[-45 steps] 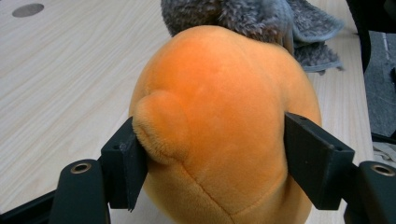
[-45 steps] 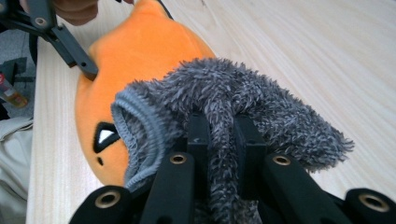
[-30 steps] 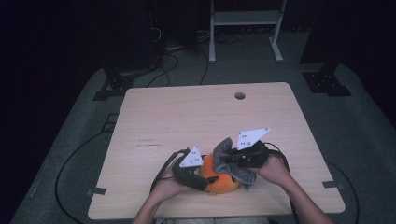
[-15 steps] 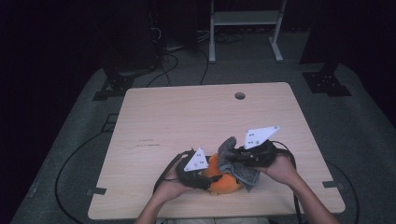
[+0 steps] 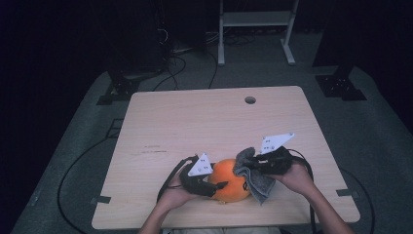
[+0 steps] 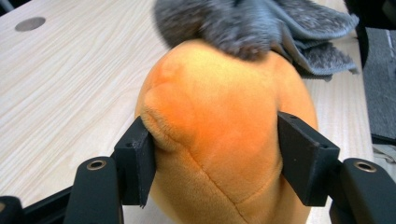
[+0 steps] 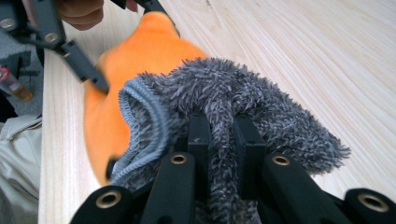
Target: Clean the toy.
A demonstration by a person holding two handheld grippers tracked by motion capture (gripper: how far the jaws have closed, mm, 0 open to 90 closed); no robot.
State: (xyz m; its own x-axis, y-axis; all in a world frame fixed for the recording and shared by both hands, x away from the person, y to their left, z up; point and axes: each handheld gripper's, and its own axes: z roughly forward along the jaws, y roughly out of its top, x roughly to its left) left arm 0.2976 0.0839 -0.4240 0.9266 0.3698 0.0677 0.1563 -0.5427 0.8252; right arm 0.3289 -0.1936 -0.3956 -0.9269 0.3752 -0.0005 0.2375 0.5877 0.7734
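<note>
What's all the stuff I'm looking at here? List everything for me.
plush toy: one, orange, near edge of the table, touched by the cloth.
cloth: one, grey and fluffy, draped against the toy's right side.
table: one, light wood, round hole near its far edge.
metal stand: one, pale, on the floor behind the table.
cables: several, black, on the floor behind.
left tongs: black, pressed on the toy's sides, jaws having just closed.
right tongs: black, shut on the cloth.
hands: two, at the near edge.
</note>
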